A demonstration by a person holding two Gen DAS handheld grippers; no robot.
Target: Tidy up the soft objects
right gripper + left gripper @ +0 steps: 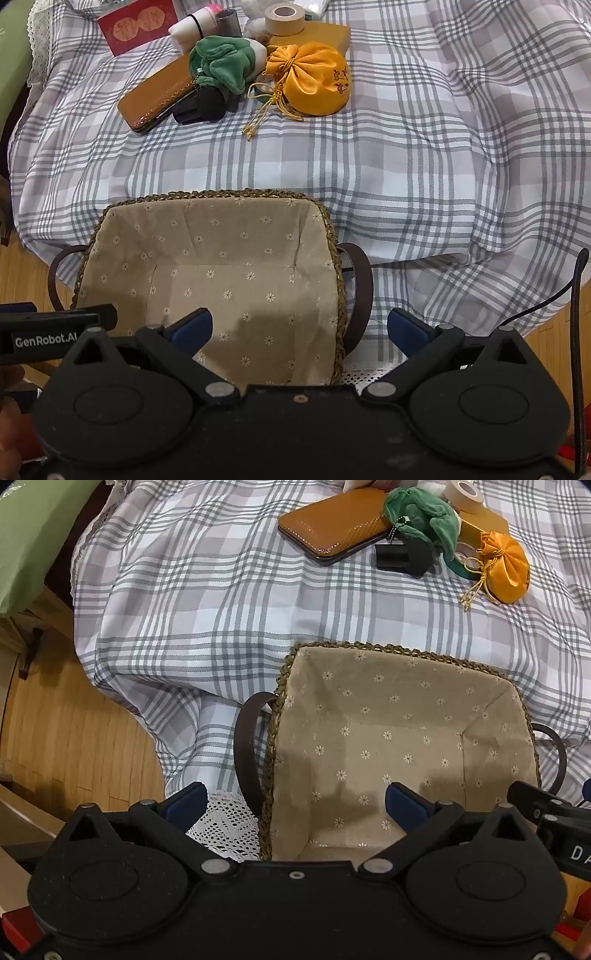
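Left gripper: jaws stood wide apart at the bottom of the frame, nothing between them.
Right gripper: likewise spread wide and empty, low in its frame.
Basket: lined, nothing in it, lower centre, on the plaid cloth.
Green plush: upper centre-left, lying partly on the brown wallet.
Yellow pouch: just right of the plush.
Tape roll: top centre, on a flat yellow box.

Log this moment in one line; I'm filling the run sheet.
phase: pre-grasp | left gripper: open, holding nothing | right gripper: open, holding nothing | floral-lined woven basket: nothing inside | green plush toy, yellow satin pouch: on checked cloth
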